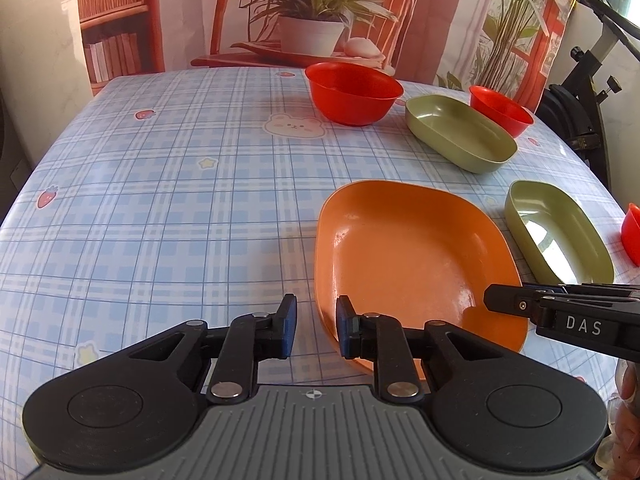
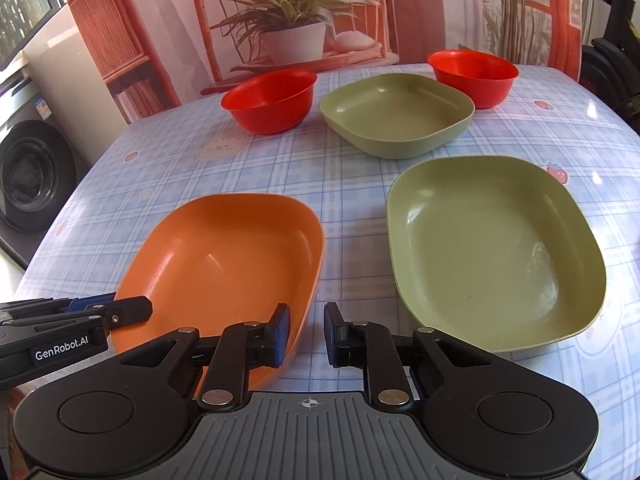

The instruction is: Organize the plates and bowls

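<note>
An orange plate [image 1: 412,256] lies near the table's front; it also shows in the right wrist view [image 2: 228,268]. A near green plate [image 2: 492,252] lies to its right and a far green plate [image 2: 400,112] behind. Two red bowls [image 2: 272,100] [image 2: 474,76] stand at the back. My left gripper [image 1: 317,326] is open and empty, its jaws straddling the orange plate's near left rim. My right gripper [image 2: 306,334] is open and empty, just off the orange plate's near right rim. In the left wrist view the near green plate [image 1: 560,232] and another red piece [image 1: 632,232] sit at the right edge.
A blue plaid cloth [image 1: 160,200] covers the table. A printed backdrop with a potted plant hangs behind the far edge [image 2: 296,20]. A washing machine [image 2: 28,168] stands off the table's left side. Black stand hardware [image 1: 580,92] is at the right.
</note>
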`<state>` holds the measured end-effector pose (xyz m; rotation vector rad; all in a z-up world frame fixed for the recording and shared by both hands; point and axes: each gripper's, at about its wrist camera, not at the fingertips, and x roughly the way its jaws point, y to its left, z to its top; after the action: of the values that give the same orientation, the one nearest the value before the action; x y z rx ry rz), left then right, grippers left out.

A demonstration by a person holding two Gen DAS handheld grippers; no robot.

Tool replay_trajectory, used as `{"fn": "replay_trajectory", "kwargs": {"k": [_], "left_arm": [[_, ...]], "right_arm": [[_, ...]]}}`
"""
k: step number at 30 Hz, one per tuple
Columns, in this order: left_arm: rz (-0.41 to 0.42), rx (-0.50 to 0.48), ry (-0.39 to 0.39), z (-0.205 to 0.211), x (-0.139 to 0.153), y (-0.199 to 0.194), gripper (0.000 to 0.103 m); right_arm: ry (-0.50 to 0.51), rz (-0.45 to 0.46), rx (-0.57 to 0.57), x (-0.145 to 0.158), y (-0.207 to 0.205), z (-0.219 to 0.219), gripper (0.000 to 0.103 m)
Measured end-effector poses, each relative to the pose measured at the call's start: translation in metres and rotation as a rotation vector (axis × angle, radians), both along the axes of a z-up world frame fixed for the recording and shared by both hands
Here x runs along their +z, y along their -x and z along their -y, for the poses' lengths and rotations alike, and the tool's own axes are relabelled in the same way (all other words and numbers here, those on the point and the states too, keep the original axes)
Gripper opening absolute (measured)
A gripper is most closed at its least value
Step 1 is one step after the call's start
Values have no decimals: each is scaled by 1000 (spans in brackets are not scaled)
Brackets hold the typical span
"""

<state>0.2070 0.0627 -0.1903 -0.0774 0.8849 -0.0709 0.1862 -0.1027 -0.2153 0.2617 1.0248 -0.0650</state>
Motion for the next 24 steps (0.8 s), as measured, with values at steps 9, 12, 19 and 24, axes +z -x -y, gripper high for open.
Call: {"fn": "replay_trajectory", "kwargs": {"k": [9,12,19,24], "left_arm": [[11,-12,-7,3,-1,4,12],[13,-17,1,1,-1,5,12],[31,-18,-6,1,3,7,12],[54,-51,-50,10,22,3,12]], "right_arm": [[-8,1,18,1,2,-3,10],[-14,0,14,1,2,-2,10],[-6,20,15,4,5,-2,9],[-3,50,16,18,4,1,9]]}}
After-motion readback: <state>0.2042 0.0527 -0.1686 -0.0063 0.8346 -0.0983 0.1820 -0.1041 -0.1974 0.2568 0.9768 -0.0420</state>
